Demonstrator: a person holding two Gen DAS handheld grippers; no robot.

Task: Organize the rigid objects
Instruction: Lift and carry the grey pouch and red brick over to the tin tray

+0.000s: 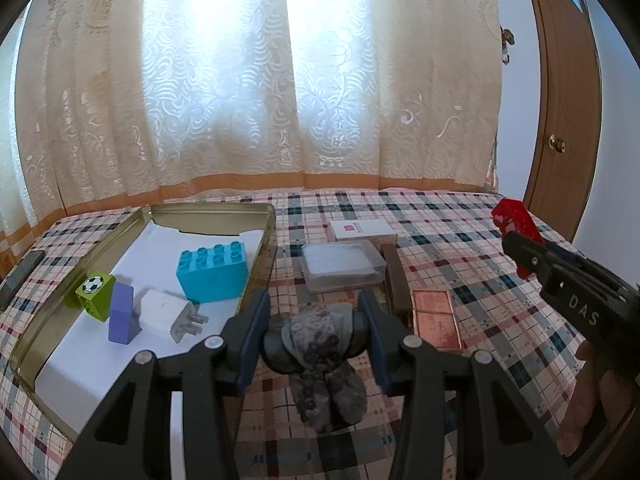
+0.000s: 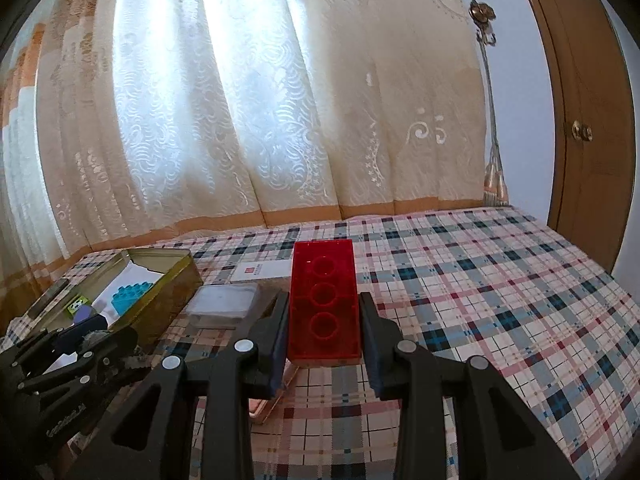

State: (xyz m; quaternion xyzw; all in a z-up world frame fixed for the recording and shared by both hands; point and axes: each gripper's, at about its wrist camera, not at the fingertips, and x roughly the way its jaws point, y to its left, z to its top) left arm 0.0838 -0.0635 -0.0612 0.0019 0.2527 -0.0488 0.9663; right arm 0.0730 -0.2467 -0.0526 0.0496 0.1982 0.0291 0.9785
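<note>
A dark flat phone-like slab (image 1: 20,280) lies at the left edge of the plaid-covered bed (image 1: 460,216). Just right of it sits an open, shallow gold metal tin (image 1: 208,209) lined with white paper, near the bed's back left corner. Inside the tin, from left to right, are a lime-green cube with a football print (image 1: 95,294), a lilac upright rectangular block (image 1: 121,314), a white plug adapter with clear prongs (image 1: 170,314) lying on its side, and a turquoise studded plastic brick (image 1: 214,272).

The left gripper (image 1: 316,336) hovers just past the tin's right wall, its blue-padded jaws partly closed on a dark rounded object wrapped in grey patterned fabric (image 1: 316,344), which hangs between the pads above the bedcover.

Beyond it a clear lidded plastic box (image 1: 342,266) rests on the cover, with a flat white card box bearing a small red mark (image 1: 362,230) behind it toward the back edge. Right of the clear box lies a dark brown bar (image 1: 396,280), and beside that a flat copper-coloured rectangular plate (image 1: 436,318).

The right gripper (image 2: 324,320) is raised over the middle of the bed, jaws drawn narrow and clamping a translucent red plastic building brick (image 2: 323,300) by its long sides, hollow underside toward the camera. A wooden door (image 2: 580,120) stands beyond the right edge.
</note>
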